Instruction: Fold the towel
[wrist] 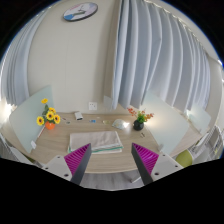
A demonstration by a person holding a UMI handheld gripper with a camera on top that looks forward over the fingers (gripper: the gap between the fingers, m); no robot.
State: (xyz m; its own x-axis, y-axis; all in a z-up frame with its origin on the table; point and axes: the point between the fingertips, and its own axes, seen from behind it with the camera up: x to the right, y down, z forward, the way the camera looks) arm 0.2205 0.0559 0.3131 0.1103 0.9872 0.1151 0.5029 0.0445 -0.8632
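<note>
We see our two-finger gripper [112, 162] with its magenta-padded fingers [79, 157] spread apart, holding nothing. Beyond the fingertips, on the light wooden table [65, 136], lies the pale, folded-looking towel [107, 142], flat on the tabletop and roughly centred between the two fingers, closer to the left one. It does not touch either finger.

To the far left of the towel stands a vase of yellow sunflowers [46, 120]. To the far right sits a small pot of orange and pink flowers [139, 119]. Further back, near the wall, is a small white object [93, 106] we cannot identify. White pleated curtains [150, 55] hang behind the table, and a round wall clock [80, 11] sits high up.
</note>
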